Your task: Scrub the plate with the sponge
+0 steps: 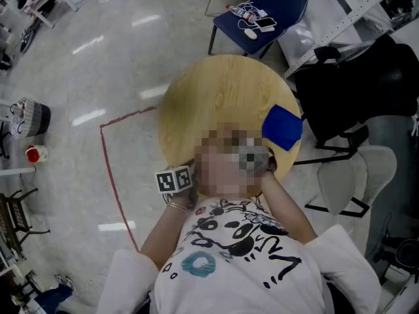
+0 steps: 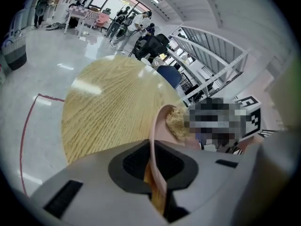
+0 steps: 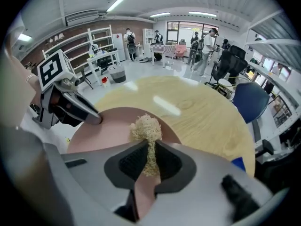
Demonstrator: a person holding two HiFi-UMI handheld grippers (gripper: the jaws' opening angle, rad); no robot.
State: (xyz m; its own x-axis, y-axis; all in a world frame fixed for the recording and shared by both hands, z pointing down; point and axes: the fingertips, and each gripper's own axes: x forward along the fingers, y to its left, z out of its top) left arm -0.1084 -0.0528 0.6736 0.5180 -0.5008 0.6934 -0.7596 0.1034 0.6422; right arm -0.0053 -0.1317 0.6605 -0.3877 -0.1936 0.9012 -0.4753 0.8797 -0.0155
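One pink plate (image 3: pixel 106 128), held tilted over the near edge of the table; hidden in the head view. One tan fibrous sponge (image 3: pixel 146 127), its tuft touching the plate's face. Two grippers: left gripper (image 2: pixel 155 173) clamped on the plate's left rim, plate edge-on between its jaws; right gripper (image 3: pixel 150 161) pinched tight on the sponge. One round wooden table (image 1: pixel 216 97) under it all. One blue cloth (image 1: pixel 282 127) at the table's right edge. One blue chair (image 1: pixel 275 2) beyond the far side. Red floor line (image 1: pixel 108 169) to the left.
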